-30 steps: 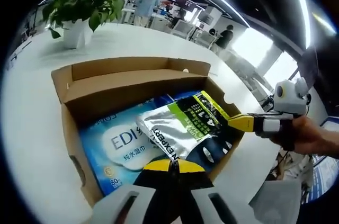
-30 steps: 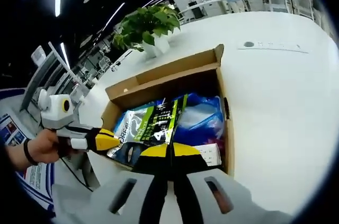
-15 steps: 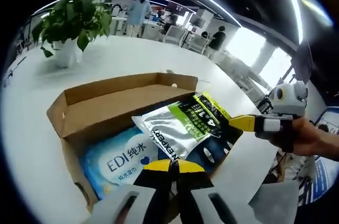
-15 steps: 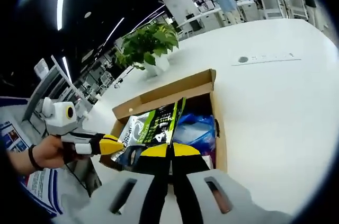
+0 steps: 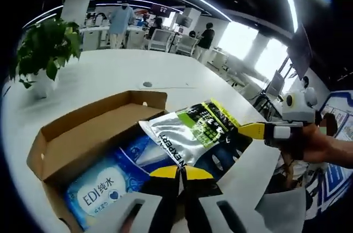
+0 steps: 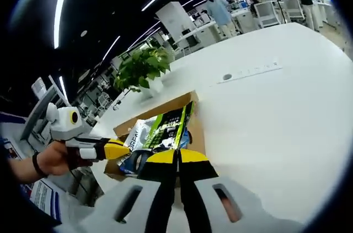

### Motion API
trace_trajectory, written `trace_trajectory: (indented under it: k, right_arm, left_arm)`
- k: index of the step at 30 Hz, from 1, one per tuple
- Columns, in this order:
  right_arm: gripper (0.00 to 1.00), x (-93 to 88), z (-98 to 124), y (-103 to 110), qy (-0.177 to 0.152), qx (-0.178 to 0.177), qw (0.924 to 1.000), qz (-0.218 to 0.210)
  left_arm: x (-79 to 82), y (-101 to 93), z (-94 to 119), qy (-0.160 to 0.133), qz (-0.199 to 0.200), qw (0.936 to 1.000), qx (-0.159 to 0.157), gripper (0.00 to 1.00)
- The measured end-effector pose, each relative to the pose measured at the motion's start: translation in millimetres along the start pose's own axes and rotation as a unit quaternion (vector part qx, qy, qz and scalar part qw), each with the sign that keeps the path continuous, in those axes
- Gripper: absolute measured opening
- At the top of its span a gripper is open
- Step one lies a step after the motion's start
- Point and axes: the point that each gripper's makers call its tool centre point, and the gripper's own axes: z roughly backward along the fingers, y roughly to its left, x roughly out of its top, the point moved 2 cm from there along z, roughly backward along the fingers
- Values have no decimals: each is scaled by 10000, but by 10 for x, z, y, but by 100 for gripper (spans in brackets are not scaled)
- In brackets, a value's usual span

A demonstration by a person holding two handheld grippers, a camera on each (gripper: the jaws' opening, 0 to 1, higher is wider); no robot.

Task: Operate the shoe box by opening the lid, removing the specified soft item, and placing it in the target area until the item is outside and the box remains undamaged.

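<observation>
1. Left gripper view. Left gripper (image 5: 178, 173): yellow-tipped jaws pressed together on the near edge of the silver-green pouch (image 5: 193, 134). Pouch lifted, tilted, held above the open end of the shoe box (image 5: 88, 139). Right gripper (image 5: 255, 129): enters from the right, held by a hand (image 5: 320, 147), its yellow tip touching the pouch's far edge; jaws together there, pinching that edge.
2. Same view, box contents. Cardboard box open, flaps up, resting on the white table (image 5: 110, 76). Inside: blue wet-wipes pack (image 5: 102, 186), lying flat beneath the pouch. Potted plant (image 5: 47, 51) on the table, well apart from the box. People stand among desks in the background.
3. Right gripper view. Right gripper (image 6: 176, 158): jaws closed on the pouch (image 6: 165, 131), which sits raised over the box (image 6: 190, 117). Left gripper (image 6: 113, 148): comes in from the left, held by a hand (image 6: 52, 158), tip closed on the pouch's opposite edge.
4. Same view, surroundings. Potted plant (image 6: 143, 68) beyond the box; white table (image 6: 270, 112) extends to the right.
</observation>
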Motion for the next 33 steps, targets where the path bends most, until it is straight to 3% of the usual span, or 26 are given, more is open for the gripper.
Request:
trace_trajectory:
  k: [6, 13, 19, 33]
  right_arm:
    - [0, -70, 317, -223, -224, -199, 9991, -292]
    - [0, -266, 720, -533, -427, -486, 9957, -665]
    - [0, -393, 950, -733, -487, -670, 9929, -855]
    - [0, -432, 1221, -1081, -571, -879, 9887, -1074]
  left_arm:
    - [47, -309, -218, 143, -275, 9992, -257, 1]
    - [-5, -734, -472, 392, -614, 9957, -570, 1]
    - [-71, -987, -663, 570, -792, 9923, -761, 1]
    - [-90, -1309, -976, 789, -981, 9872, -975, 1]
